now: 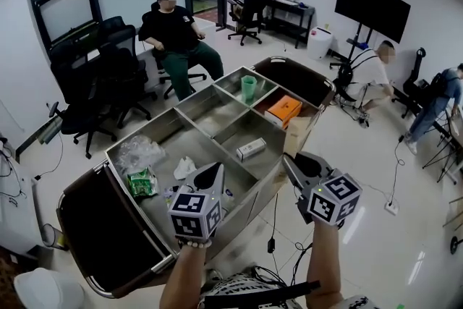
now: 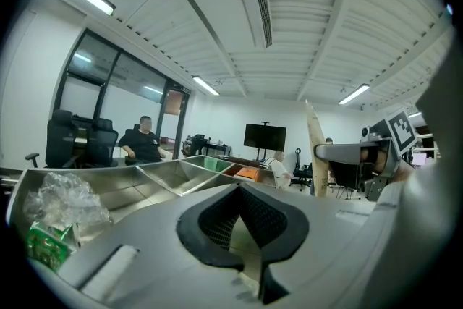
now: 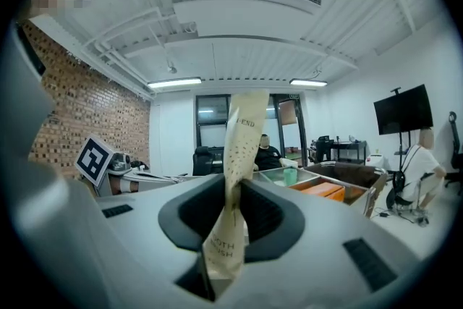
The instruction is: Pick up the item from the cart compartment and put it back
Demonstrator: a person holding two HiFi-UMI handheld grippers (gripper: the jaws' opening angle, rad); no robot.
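Office, steel cart point(image 1: 173, 110) mid-floor. Right gripper point(image 3: 230, 231) clamped on paper toothbrush packet point(image 3: 242, 134), upright, just off cart's near edge. Left gripper point(image 2: 242, 228) over cart, jaws look closed, empty.

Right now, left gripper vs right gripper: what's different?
The left gripper has its jaws together with nothing between them; the right gripper is clamped on a beige paper toothbrush packet, which sticks out past its tips. The left gripper sits over the cart's near compartment; the right gripper is by the cart's outer edge. Both point forward, away from the person.
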